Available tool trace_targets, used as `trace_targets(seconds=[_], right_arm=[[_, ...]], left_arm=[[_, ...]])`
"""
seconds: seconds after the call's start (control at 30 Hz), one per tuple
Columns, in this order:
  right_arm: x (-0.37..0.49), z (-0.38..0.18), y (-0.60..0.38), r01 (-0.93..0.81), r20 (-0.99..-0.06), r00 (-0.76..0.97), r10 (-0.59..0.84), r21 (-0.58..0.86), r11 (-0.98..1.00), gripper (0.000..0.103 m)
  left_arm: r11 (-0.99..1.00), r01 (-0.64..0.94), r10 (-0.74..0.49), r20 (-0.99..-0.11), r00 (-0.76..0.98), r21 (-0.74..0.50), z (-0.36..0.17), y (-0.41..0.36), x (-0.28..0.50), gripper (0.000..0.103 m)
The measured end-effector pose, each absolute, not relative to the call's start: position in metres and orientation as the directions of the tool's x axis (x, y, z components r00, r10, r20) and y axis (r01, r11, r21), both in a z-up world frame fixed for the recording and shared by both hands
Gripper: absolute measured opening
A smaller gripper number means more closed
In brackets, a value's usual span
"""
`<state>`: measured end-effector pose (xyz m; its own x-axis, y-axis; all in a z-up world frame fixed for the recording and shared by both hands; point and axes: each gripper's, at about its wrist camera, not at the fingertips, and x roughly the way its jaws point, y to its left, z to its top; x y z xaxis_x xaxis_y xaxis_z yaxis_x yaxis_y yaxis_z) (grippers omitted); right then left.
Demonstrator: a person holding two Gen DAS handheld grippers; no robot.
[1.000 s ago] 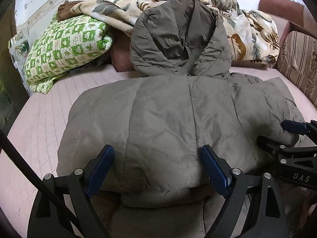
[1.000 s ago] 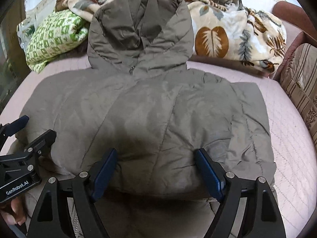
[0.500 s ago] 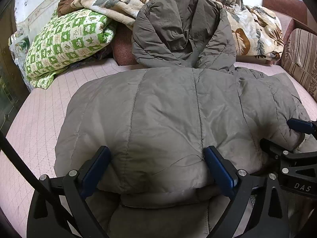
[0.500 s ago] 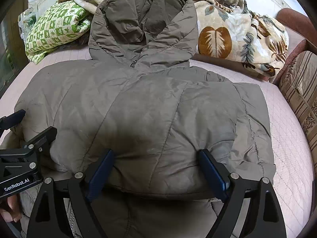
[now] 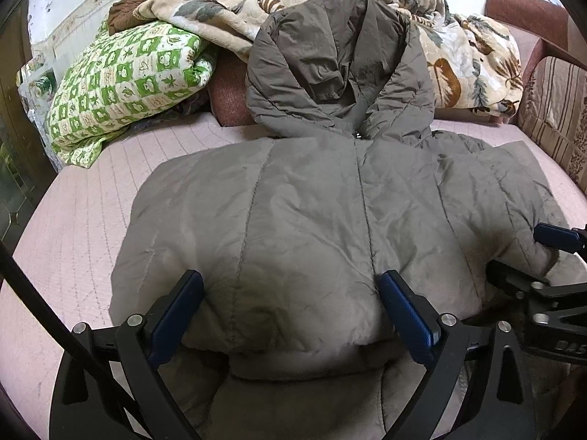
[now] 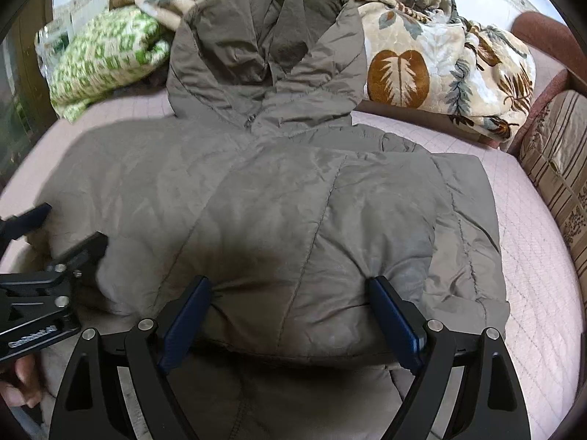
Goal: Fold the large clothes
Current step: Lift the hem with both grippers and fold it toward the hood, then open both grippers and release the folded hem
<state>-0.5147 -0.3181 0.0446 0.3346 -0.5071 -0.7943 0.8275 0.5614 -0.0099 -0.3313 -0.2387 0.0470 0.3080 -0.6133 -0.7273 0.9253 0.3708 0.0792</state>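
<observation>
A large grey-brown hooded padded jacket (image 5: 330,227) lies on the pink quilted bed (image 5: 80,220), folded over on itself, its hood (image 5: 341,66) leaning against the bedding at the back. My left gripper (image 5: 291,315) is open, its blue pads either side of the puffy folded edge near the jacket's left. My right gripper (image 6: 290,311) is open, straddling the folded edge near the right. The jacket (image 6: 293,198) fills the right wrist view too. Each gripper shows at the side of the other's view, the right one (image 5: 543,256) and the left one (image 6: 47,234).
A green-and-white checked pillow (image 5: 124,84) lies at the back left. A leaf-patterned blanket (image 6: 440,58) is heaped at the back. A striped cushion (image 5: 557,110) and a reddish sofa arm (image 5: 521,11) stand at the right. Bare mattress (image 6: 532,256) shows right of the jacket.
Both grippers have pushed forward toward the hood, carrying the folded edge of the jacket further up over its body. The jaws have stayed wide.
</observation>
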Motion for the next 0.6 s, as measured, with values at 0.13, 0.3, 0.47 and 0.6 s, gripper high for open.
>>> trace_targets(seconds=[0.13, 0.3, 0.47, 0.6], right_arm=[[-0.537, 0.071, -0.298, 0.815, -0.754, 0.413, -0.511, 0.055, 0.577, 0.091], [-0.575, 0.098, -0.266, 0.846, -0.734, 0.438, -0.52, 0.14, 0.515, 0.091], [-0.574, 0.147, -0.258, 0.848, -0.746, 0.439, -0.501, 0.159, 0.505, 0.091], [-0.538, 0.216, -0.272, 0.844, -0.737, 0.41, -0.537, 0.083, 0.529, 0.091]], left_arm=[[0.392, 0.919, -0.644, -0.702, 0.304, 0.038, 0.069, -0.224, -0.325, 0.097], [0.434, 0.901, -0.675, -0.666, 0.317, -0.01, 0.09, -0.198, -0.309, 0.097], [0.47, 0.881, -0.681, -0.658, 0.321, -0.057, 0.097, -0.18, -0.287, 0.097], [0.495, 0.866, -0.682, -0.65, 0.335, -0.072, 0.101, -0.173, -0.274, 0.097]])
